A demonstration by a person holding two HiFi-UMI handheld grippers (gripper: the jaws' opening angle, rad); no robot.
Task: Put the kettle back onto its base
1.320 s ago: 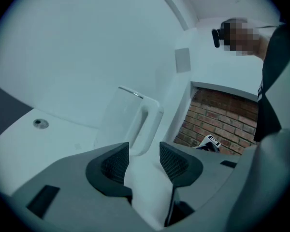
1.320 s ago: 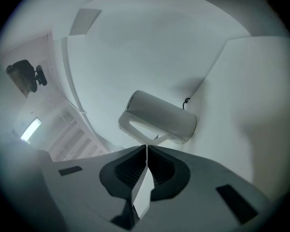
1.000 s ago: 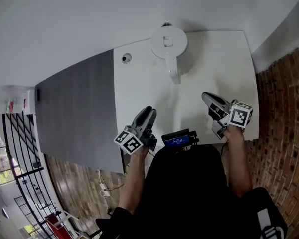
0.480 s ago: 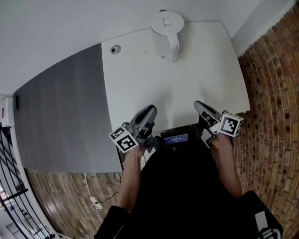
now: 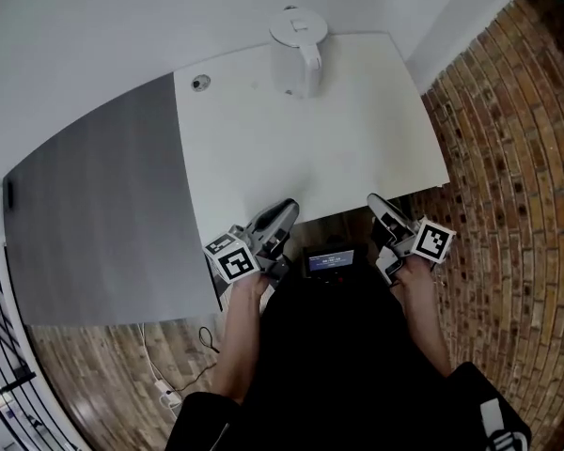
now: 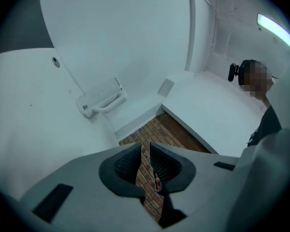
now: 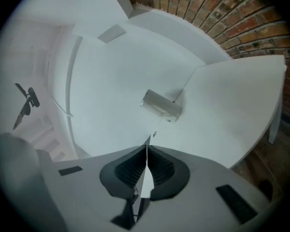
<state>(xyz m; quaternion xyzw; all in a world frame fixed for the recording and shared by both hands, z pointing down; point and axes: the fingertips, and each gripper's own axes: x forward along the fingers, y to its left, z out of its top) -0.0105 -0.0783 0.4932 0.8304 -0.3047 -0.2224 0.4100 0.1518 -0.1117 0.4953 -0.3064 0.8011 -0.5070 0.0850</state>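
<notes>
The white kettle (image 5: 296,50) stands upright at the far edge of the white table (image 5: 357,130); whether its base is under it I cannot tell. It also shows small in the left gripper view as the kettle (image 6: 100,103), and in the right gripper view as the kettle (image 7: 162,105). My left gripper (image 5: 287,209) hovers at the table's near edge, far from the kettle. Its jaws have just been closing, with a slim gap and nothing between them (image 6: 144,158). My right gripper (image 5: 376,205) is also at the near edge, its pads (image 7: 157,168) meeting, empty.
A grey tabletop (image 5: 94,214) adjoins the white table on the left. A small round grommet (image 5: 200,83) sits near the far left corner. A brick-patterned floor (image 5: 489,158) lies to the right. A small screen device (image 5: 329,261) hangs at my chest. Another person (image 6: 266,124) stands at right.
Both grippers have drawn back from the kettle to the table's near edge. The kettle has stayed in place at the far edge.
</notes>
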